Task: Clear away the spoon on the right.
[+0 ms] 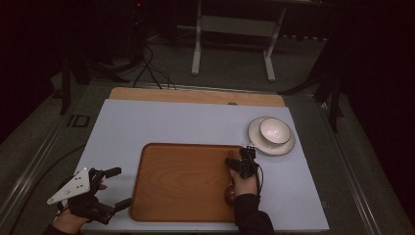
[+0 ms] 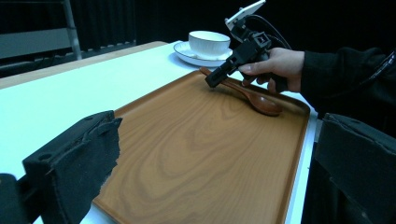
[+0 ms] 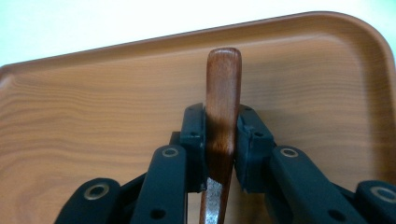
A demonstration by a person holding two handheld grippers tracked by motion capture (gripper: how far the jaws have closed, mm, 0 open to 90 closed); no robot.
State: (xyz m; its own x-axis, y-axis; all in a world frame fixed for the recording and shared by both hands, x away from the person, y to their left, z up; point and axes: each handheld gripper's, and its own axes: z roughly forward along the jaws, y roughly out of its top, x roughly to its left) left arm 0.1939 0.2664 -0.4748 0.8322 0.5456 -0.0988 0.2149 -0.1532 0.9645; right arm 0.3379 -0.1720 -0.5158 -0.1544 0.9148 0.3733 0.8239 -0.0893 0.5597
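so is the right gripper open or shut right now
Shut: the right gripper has both jaws pressed against the wooden spoon handle, over the tray.

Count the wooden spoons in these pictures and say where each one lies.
1. The wooden spoon lies along the right side of the wooden tray, its handle clamped in the right claw. No other spoon is visible.

My black right gripper (image 3: 220, 140) frames a reddish-brown spoon (image 3: 222, 112) at centre; the wood-grained brown tray (image 3: 93, 102) meets a pale table (image 1: 161, 122).
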